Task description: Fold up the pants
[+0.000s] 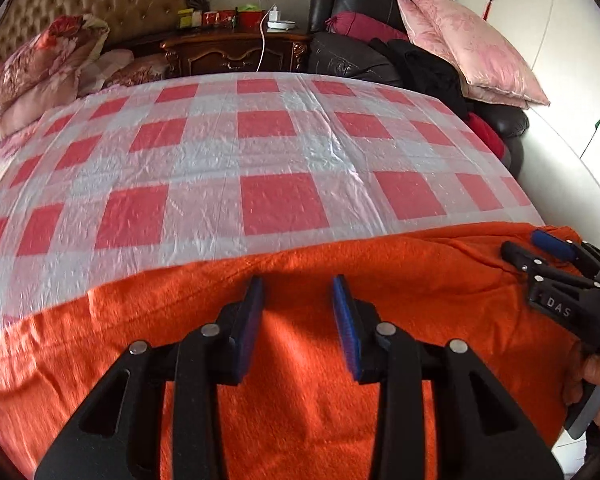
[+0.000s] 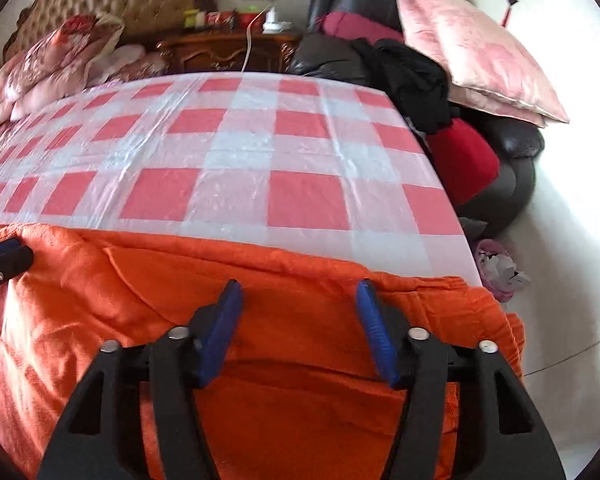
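Orange pants (image 1: 300,340) lie spread along the near edge of the bed, over a red and white checked plastic sheet (image 1: 260,152). My left gripper (image 1: 298,284) is open and empty, just above the orange cloth. My right gripper (image 2: 298,288) is open and empty too, above the right part of the pants (image 2: 280,360), near their right end. The right gripper also shows at the right edge of the left wrist view (image 1: 540,254). The left gripper's tip shows at the left edge of the right wrist view (image 2: 4,256).
Flowered pillows (image 1: 40,68) lie at the tufted headboard. A wooden nightstand (image 1: 236,50) with boxes stands behind the bed. A black leather chair (image 1: 360,52) on the right holds dark clothes and a pink pillow (image 1: 468,48). White floor (image 2: 560,240) lies to the right.
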